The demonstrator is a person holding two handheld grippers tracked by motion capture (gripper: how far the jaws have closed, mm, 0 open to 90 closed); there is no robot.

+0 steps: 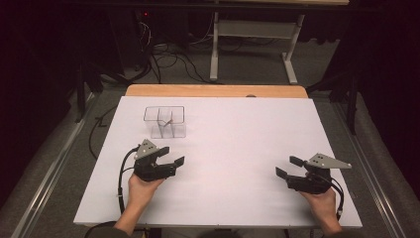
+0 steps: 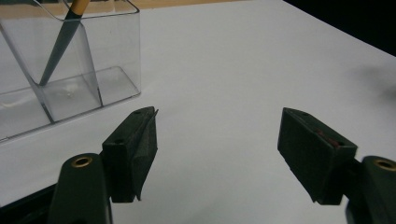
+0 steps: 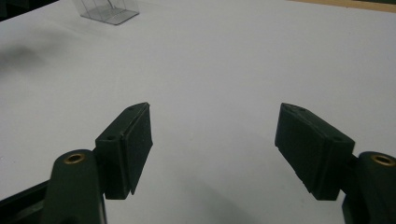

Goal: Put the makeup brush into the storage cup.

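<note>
A clear plastic organiser box with inner dividers stands on the white table top, left of centre and toward the back. In the left gripper view the box is close at upper left, and a pencil leans inside one compartment. My left gripper rests just in front of the box, open, with bare table between its jaws. My right gripper sits near the front right, open and empty. The box is far off at upper left in the right gripper view.
A wooden table edge runs behind the white top. Beyond it, cables lie on the carpet and a white desk frame stands. Metal rails flank the table on both sides.
</note>
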